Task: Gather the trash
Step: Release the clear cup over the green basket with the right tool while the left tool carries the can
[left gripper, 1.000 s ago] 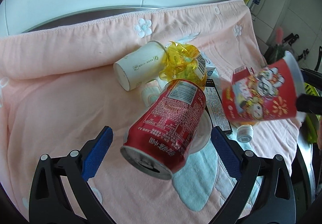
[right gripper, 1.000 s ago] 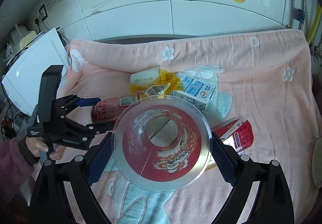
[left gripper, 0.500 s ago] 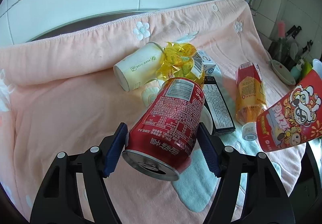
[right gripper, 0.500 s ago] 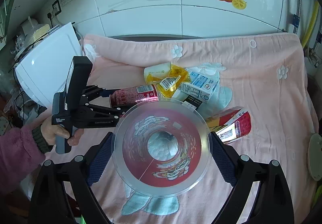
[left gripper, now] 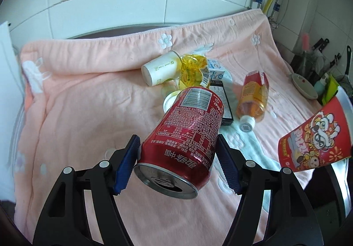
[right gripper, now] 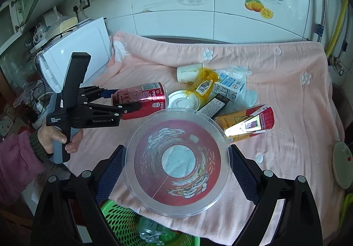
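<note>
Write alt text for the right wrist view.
The right gripper holds a red plastic cup above a green basket. Beside it, the left gripper grips a red can over a pink blanket strewn with trash.

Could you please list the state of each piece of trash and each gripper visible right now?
Red can: lifted off the blanket, held by the left gripper.
Red cup: held by the right gripper, mouth toward the camera.
Paper cup: lying on its side.
Orange bottle: lying down, capped.
Green basket: holds trash.
</note>
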The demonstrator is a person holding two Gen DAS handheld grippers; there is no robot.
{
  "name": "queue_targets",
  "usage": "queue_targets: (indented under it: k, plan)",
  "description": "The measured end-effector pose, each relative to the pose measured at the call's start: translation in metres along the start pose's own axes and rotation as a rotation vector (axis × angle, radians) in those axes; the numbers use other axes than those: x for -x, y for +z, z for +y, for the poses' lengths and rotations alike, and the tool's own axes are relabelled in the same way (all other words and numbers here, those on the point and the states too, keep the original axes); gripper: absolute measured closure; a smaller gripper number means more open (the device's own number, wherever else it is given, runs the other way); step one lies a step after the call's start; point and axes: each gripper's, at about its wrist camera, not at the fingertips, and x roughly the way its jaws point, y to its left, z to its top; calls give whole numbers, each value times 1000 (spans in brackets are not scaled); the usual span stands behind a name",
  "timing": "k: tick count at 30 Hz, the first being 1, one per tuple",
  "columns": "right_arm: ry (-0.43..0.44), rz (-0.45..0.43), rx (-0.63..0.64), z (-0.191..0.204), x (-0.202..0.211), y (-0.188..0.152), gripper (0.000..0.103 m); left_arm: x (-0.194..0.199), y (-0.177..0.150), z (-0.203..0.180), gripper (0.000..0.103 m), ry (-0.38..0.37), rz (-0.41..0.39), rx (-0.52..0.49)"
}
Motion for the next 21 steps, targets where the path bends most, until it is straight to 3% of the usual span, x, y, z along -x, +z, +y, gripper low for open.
queue_targets:
  k: [12,21]
  plan:
    - [62,11,96,50,49,-64,14,120,-52,-47,35,21,-108,15]
    - [75,42,148,70,70,-107,14,177,-98,-87,35,14,-141,28]
